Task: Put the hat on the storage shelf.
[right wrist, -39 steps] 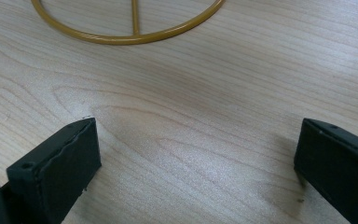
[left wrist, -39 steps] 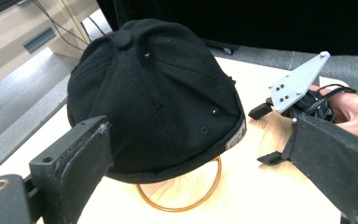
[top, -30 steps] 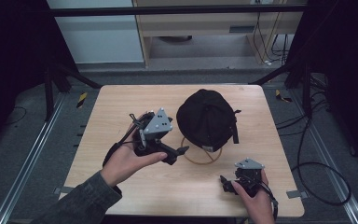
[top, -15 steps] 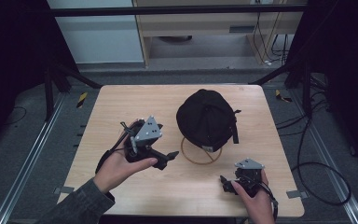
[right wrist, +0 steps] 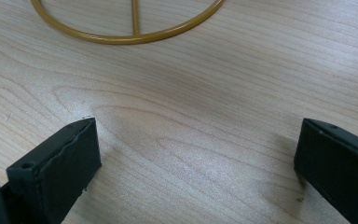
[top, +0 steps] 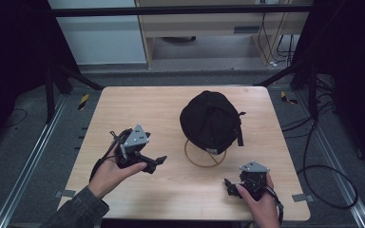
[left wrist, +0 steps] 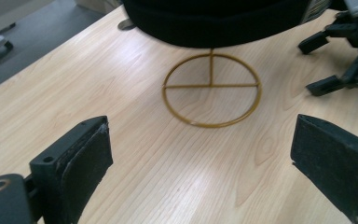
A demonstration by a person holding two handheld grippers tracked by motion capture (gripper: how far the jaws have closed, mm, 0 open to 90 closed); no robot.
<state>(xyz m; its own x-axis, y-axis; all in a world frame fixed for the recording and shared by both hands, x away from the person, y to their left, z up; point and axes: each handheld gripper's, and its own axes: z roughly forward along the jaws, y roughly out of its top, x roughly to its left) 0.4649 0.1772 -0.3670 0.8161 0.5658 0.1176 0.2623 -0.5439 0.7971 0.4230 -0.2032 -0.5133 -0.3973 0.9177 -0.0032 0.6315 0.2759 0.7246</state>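
Bare table [top: 171, 109] around cap [top: 211, 121] on stand [left wrist: 212, 88].

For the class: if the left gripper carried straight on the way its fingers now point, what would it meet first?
Most likely the gold wire ring base of the stand holding the black cap. The left gripper, fingers open and holding nothing, aims across bare table at it. Depending on height, it might meet the cap's lower edge instead.
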